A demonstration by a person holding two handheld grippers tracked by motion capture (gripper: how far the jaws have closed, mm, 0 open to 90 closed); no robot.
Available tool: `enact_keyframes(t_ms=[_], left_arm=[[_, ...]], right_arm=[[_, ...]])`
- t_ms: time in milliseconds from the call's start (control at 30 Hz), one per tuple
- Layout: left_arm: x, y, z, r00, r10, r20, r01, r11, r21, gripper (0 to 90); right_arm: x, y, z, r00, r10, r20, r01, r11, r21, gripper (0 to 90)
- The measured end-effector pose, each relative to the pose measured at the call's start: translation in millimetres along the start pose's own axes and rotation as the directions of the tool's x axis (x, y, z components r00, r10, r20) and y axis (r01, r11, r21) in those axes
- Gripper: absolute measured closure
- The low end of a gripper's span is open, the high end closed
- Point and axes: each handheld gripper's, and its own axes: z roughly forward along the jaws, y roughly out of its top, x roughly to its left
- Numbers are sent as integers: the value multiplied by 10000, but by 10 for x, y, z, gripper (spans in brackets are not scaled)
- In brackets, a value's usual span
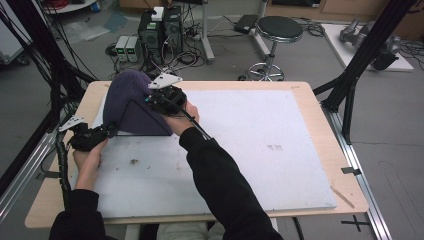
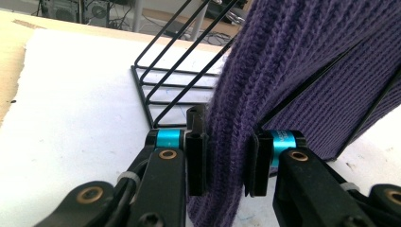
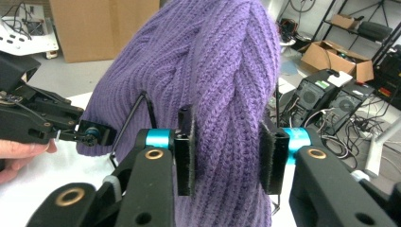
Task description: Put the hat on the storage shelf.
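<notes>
In the high view the person's forearms in black sleeves come in from the near edge of the table (image 1: pixel 310 130), which carries a white board on a pale wooden top. The left gripper (image 1: pixel 92 136) sits low at the table's left side, held level and pointing toward a purple knitted hat (image 1: pixel 131 102) that is draped over a black wire rack (image 1: pixel 150 122) standing on the board's far left part.

In the left gripper view the fingers (image 2: pixel 196 163) stand on either side of a hanging fold at the hat's lower edge. The knit fills the gap between the pads and touches both, though the fold looks barely squeezed, so whether it is truly clamped cannot be told. Behind that fold the rack's slanted wires rise from the white board.

Farther in, the right gripper (image 1: pixel 167 97) is at the hat's right side, higher up. In the right gripper view its fingers (image 3: pixel 185 158) straddle a raised cabled rib of the hat (image 3: pixel 213 85). The left pad lies against the knit, while the right pad stands just at its edge; a firm pinch cannot be told here either. The left gripper (image 3: pixel 87 131) appears at the hat's lower left in that view.

Beyond the table lie computer cases, cables and a round black stool (image 1: pixel 279 29) on the grey floor.
</notes>
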Motion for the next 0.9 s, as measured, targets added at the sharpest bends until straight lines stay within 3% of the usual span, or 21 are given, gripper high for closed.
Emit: enact_keyframes(t_ms=[133,400,700,900], left_arm=[[-17,2,-9,9999,140,-21,-140,9999,-18,738],[-24,22,-50,9997,-140,185,147,9992,-374,630],[-38,41,-74,9997,-184,168,194,9981,-592,457],[-49,49,-87,9996,-251,119,258,9971,-719,410]], right_arm=[[-2,2,-4,9999,106,36,-106,9999,-46,628],[-29,2,-14,9993,384,25,-384,9992,-55,535],[-60,22,-58,9981,623,1,-622,9974,-375,319],[-105,54,-131,9969,777,133,-763,9937,-824,218]])
